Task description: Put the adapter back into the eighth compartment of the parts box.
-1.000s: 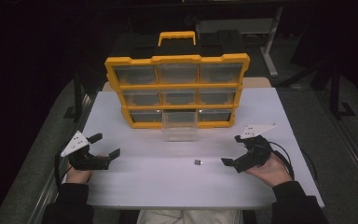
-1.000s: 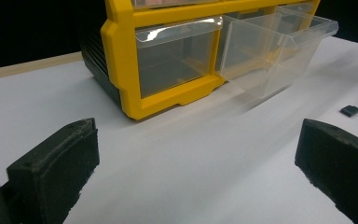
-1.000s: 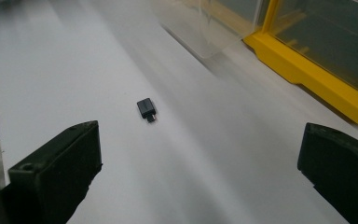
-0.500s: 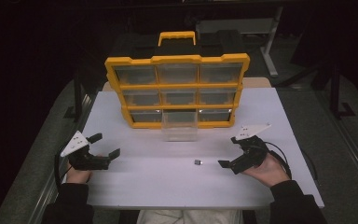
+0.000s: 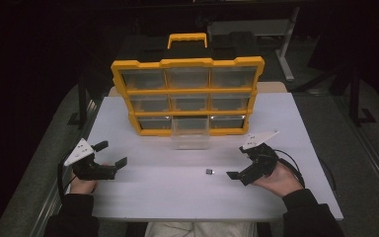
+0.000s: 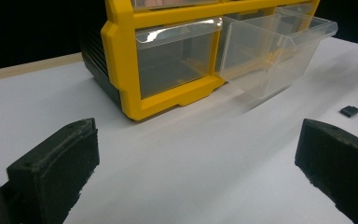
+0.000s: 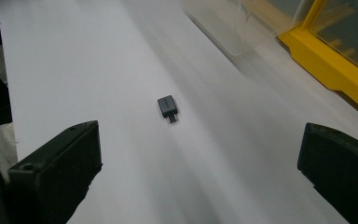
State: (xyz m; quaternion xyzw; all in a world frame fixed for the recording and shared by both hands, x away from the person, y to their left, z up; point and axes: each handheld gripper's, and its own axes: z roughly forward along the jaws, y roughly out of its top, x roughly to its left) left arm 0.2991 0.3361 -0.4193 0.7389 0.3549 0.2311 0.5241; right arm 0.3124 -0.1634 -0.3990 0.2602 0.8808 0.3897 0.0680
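Note:
A small black plug-like part (image 5: 209,171) (image 7: 168,107) (image 6: 349,111) lies flat on the white table. My right gripper (image 5: 238,163) (image 7: 196,172) is open just to its right, jaws wide apart and pointing at it, with a gap between. A yellow organizer (image 5: 187,94) (image 6: 121,56) (image 7: 335,70) with clear drawers stands at the back. Its bottom middle drawer (image 5: 191,133) (image 6: 270,51) (image 7: 228,23) is pulled out and looks empty. My left gripper (image 5: 111,154) (image 6: 196,177) rests open at the table's left, holding nothing.
The white table top (image 5: 153,192) ends close in front of both hands. A black stand (image 5: 81,98) rises off the table's left edge. A cable (image 5: 296,163) trails from the right gripper.
My right gripper has shifted a little to the left, closer to the small black part. The left gripper has stayed put.

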